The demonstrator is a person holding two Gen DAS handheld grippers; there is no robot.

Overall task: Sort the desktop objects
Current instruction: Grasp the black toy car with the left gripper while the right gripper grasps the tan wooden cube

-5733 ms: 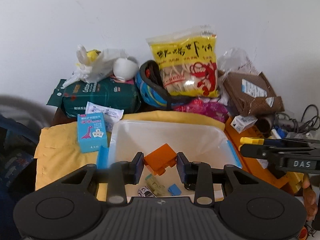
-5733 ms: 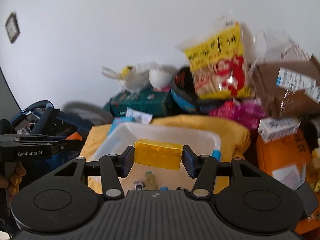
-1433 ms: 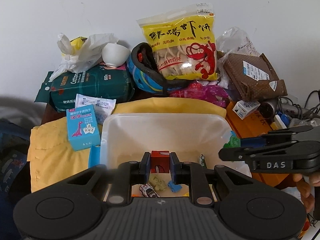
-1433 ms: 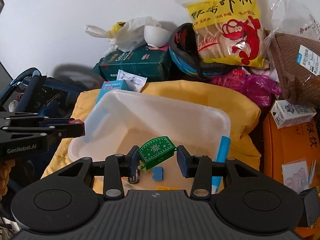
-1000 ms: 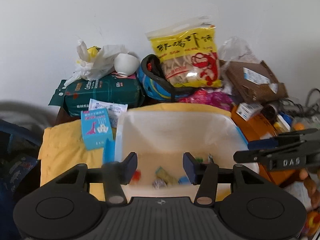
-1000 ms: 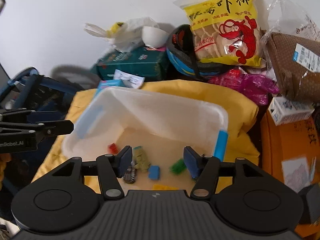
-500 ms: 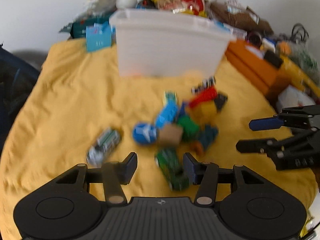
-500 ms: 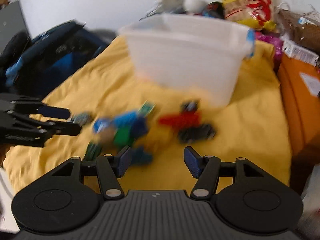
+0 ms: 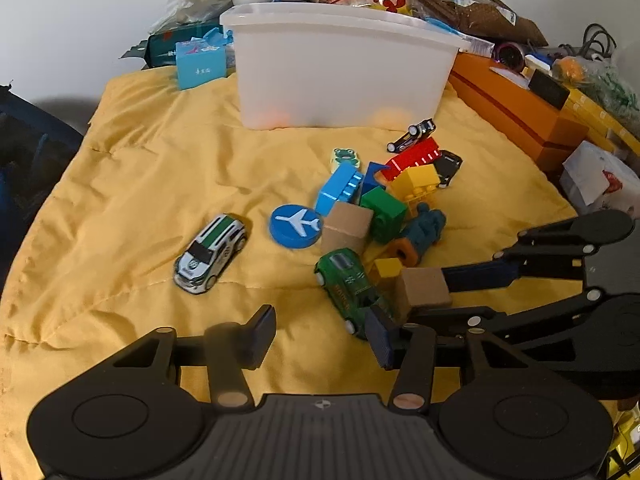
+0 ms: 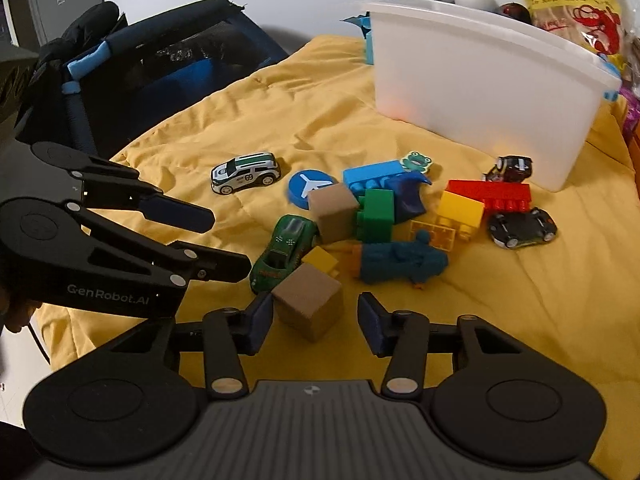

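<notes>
Right gripper [image 10: 316, 322]: low in the right wrist view, its jaws closing around a brown cube [image 10: 309, 305]; the left pad is at the cube's side, the right pad still shows a gap, so the cube is not yet pinched.
Left gripper [image 9: 320, 330]: bottom centre of the left wrist view, jaws fairly wide apart with nothing between them, only yellow cloth [image 9: 140, 184].
Brown cube: on the cloth at lower centre of the right wrist view, tilted a little (a corner points toward the camera); just beside the green toy car [image 10: 284, 252].
Green toy car: in the left wrist view it lies just ahead of the left gripper's right finger [image 9: 378, 338], touching or nearly so (hard to tell).
Toy pile: centre of both views; a second brown cube [image 10: 334, 210], green block [image 10: 376, 214], light blue brick [image 10: 372, 176], yellow block [image 10: 460, 210], red brick [image 10: 490, 194], a dark teal figure [image 10: 400, 262] lying flat.
Blue plane disc [image 10: 310, 188]: left edge of the pile, touching the second cube.
White-and-green car [image 10: 245, 172]: alone, left of the pile.
Black car [image 10: 522, 226]: right of the pile, by the yellow block.
White bin [image 10: 480, 68]: upper right of the right wrist view, upright on the cloth, behind the pile.
Frog tile [image 10: 416, 160]: between the bin and the blue brick.
</notes>
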